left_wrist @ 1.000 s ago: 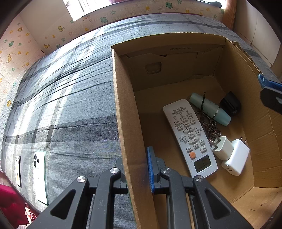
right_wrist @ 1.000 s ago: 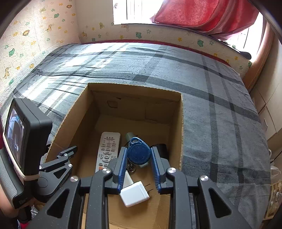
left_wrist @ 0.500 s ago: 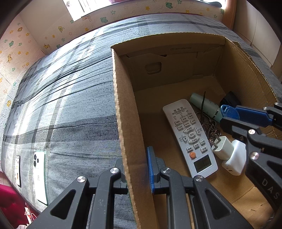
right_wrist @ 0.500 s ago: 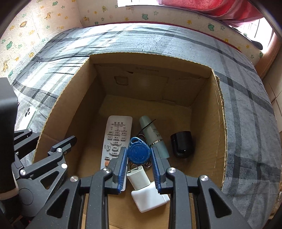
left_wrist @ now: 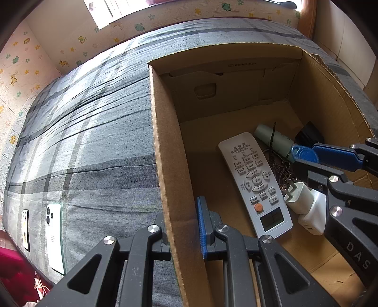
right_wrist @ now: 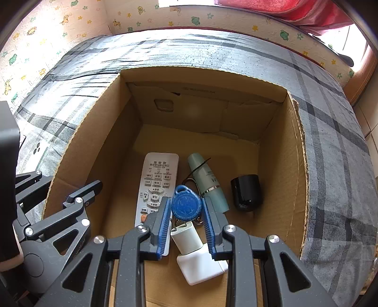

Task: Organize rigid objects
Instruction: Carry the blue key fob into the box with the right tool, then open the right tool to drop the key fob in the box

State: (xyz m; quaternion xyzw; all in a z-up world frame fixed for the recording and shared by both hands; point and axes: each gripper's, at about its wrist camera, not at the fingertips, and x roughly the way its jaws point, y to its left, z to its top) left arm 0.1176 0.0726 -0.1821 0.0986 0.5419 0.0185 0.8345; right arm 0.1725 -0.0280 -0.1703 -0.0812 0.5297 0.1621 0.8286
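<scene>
Corrugated cardboard box (right_wrist: pixel 293 165) on the plaid bed (left_wrist: pixel 94 141): your left hand-held gripper (left_wrist: pixel 182 226) is clenched on its wall. Your right hand-held gripper (right_wrist: pixel 186 224) grasps a round blue key fob (right_wrist: pixel 186 204) over the ribbed white remote (right_wrist: pixel 156 181), smooth charger (right_wrist: pixel 200 262) and mint tube (right_wrist: pixel 208 181). Only the left view shows two phones (left_wrist: pixel 55 236).

This is looking like a bedroom in a home, likely a child's. A bed (right_wrist: pixel 236 54) in a grey plaid cover is filling the room, wallpaper (right_wrist: pixel 70 19) printed with frogs, giraffes and stars is running behind it, and a red curtain (right_wrist: pixel 295 11) is hanging at the sunlit window.
</scene>
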